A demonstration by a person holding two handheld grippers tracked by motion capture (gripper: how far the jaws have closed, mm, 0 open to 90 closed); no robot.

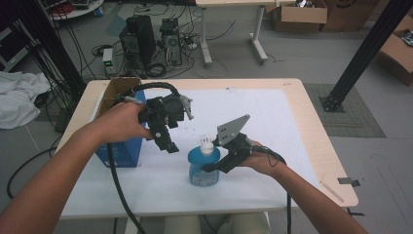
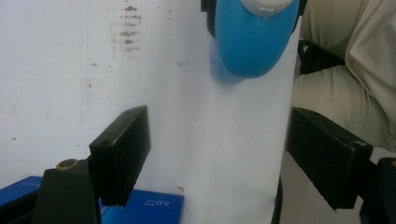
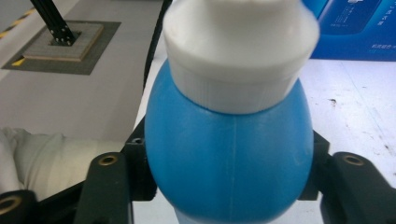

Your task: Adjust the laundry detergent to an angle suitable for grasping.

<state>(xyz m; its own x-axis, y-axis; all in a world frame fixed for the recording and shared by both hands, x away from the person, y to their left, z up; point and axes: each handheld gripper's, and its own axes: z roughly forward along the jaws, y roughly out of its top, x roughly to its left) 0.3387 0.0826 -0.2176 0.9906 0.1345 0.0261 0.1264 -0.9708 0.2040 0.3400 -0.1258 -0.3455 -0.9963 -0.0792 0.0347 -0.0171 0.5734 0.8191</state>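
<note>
Right gripper (image 1: 214, 165) jaws flank the blue bottle (image 3: 229, 154) upright on the tabletop (image 1: 292, 126), seemingly pinching its body (likely steadying it). Left gripper (image 1: 168, 141) hovers nearby, jaws spread, empty, beside the blue box (image 1: 122, 153).

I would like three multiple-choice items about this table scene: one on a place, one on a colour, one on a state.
1. Where does the blue plastic bottle stand?
A. inside the box
B. on the white table sheet
C. on the floor

2. What colour is the bottle's cap?
A. white
B. red
C. black

3. How does the left gripper stand?
A. shut on the bottle
B. shut on the box
C. open, holding nothing

Answers: 1 B, it stands on the sheet near the front edge; 2 A, the right gripper view shows it white; 3 C, bare sheet lies between its jaws.
</note>
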